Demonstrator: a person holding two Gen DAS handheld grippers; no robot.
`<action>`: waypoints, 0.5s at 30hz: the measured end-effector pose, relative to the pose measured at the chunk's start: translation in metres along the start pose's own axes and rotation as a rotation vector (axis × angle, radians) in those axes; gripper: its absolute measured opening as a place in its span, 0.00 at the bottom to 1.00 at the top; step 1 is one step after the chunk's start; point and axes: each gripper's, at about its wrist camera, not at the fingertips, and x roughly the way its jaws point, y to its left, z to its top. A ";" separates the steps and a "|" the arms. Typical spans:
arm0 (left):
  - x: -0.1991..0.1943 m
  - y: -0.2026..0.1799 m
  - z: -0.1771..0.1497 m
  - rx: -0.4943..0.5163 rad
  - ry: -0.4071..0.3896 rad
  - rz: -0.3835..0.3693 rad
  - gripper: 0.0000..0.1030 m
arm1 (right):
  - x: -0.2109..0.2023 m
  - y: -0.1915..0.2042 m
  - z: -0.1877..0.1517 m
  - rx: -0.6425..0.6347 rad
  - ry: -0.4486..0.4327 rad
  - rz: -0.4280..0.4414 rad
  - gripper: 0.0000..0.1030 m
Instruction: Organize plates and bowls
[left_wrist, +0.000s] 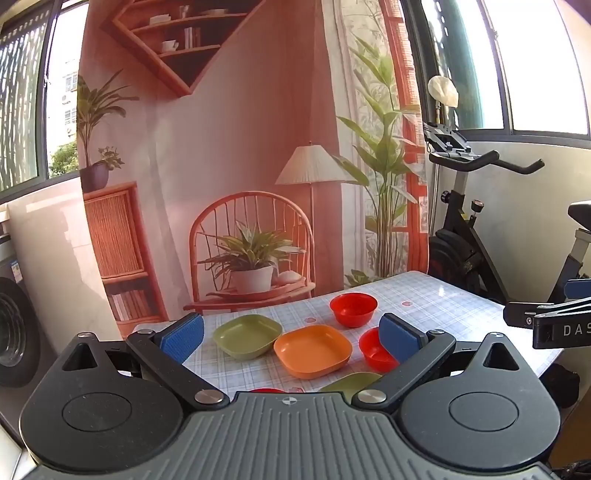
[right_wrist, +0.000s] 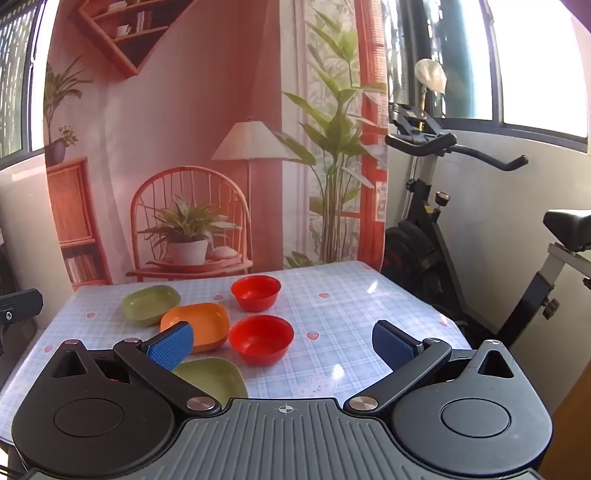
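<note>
On the checked table sit a far green plate (left_wrist: 247, 335) (right_wrist: 150, 303), an orange plate (left_wrist: 312, 350) (right_wrist: 197, 325), a far red bowl (left_wrist: 353, 308) (right_wrist: 256, 291), a near red bowl (left_wrist: 375, 350) (right_wrist: 260, 339) and a near green plate (left_wrist: 351, 380) (right_wrist: 214, 376). A red rim (left_wrist: 266, 390) peeks over my left gripper's body. My left gripper (left_wrist: 291, 336) is open and empty above the near table edge. My right gripper (right_wrist: 282, 341) is open and empty, above the table to the right of the dishes. Its arm shows in the left wrist view (left_wrist: 554, 317).
The table (right_wrist: 351, 306) has a checked plastic cloth and ends at the right near an exercise bike (right_wrist: 461, 229). A printed backdrop (left_wrist: 240, 166) hangs behind the table. A washing machine (left_wrist: 14, 332) stands at the left.
</note>
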 end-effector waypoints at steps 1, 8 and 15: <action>0.000 -0.002 0.001 0.004 -0.010 0.001 0.99 | 0.000 0.000 0.000 0.007 -0.001 0.003 1.00; 0.002 -0.001 -0.004 -0.025 -0.041 -0.013 0.99 | 0.001 -0.001 -0.001 0.007 0.003 0.007 1.00; -0.006 0.006 -0.003 -0.063 -0.039 -0.038 0.99 | 0.000 0.000 -0.003 0.007 -0.001 0.010 1.00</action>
